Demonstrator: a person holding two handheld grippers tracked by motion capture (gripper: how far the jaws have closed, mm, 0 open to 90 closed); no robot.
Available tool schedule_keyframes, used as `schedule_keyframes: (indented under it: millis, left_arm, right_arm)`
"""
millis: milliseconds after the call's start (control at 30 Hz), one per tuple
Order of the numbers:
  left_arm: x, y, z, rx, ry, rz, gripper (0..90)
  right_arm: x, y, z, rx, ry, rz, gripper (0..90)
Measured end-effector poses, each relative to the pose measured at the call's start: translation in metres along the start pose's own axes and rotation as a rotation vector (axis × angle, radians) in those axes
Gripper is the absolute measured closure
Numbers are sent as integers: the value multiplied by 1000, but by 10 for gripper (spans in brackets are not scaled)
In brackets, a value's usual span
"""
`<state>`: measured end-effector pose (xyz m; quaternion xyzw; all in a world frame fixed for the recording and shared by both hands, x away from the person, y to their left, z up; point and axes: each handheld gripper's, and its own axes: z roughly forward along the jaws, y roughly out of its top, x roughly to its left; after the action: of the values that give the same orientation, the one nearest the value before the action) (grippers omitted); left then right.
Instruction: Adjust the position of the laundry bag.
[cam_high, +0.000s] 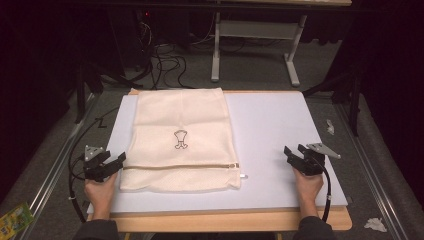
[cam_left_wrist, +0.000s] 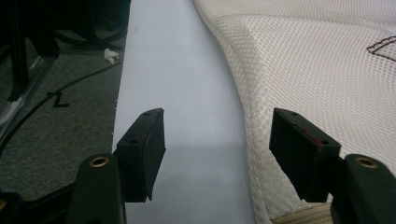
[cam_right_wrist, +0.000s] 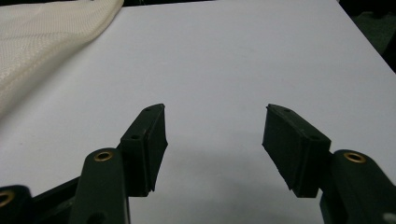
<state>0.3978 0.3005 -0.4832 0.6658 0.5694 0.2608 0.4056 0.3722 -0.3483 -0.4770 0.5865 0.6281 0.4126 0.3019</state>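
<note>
Mesh laundry bag (cam_high: 181, 141) flat on the counter (cam_high: 280, 125), both claws released.

Your left claw (cam_high: 116, 161) stands spread at the bag's 9 o'clock edge, just above the zipper (cam_high: 180, 166); in the left gripper view one pad (cam_left_wrist: 303, 149) overlaps the mesh. Your right claw (cam_high: 295, 154), also spread, hangs well apart at 3 o'clock. Closing the left alone would likely pinch one layer and drag the bag askew across the smooth board.

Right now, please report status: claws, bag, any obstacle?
Left claw open at mesh bag edge. Right claw open, apart, over white board. Bag flat, zipper shut. Nothing in the way.
</note>
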Motion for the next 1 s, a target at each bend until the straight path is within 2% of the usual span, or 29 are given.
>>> schedule_keyframes:
  millis: [400,500,600,633,800,900,1000]
  left_arm:
    - [0,1,1,4,-14,1,363]
    - [-1,1,0,-8,-22,17,368]
    - [-2,1,1,7,-36,32,364]
    - [-3,1,1,6,-38,35,364]
    - [-5,2,0,10,-58,39,358]
    - [-7,5,1,10,-75,37,350]
    - [-12,7,3,35,-91,56,347]
  right_arm:
    - [2,1,1,8,-12,-6,412]
    - [3,1,0,4,-14,-15,420]
    - [2,2,1,3,-14,-10,431]
    - [3,2,1,9,-7,1,446]
    - [9,5,2,15,4,-19,466]
    - [15,7,1,19,38,-23,481]
    - [22,9,2,26,68,-27,491]
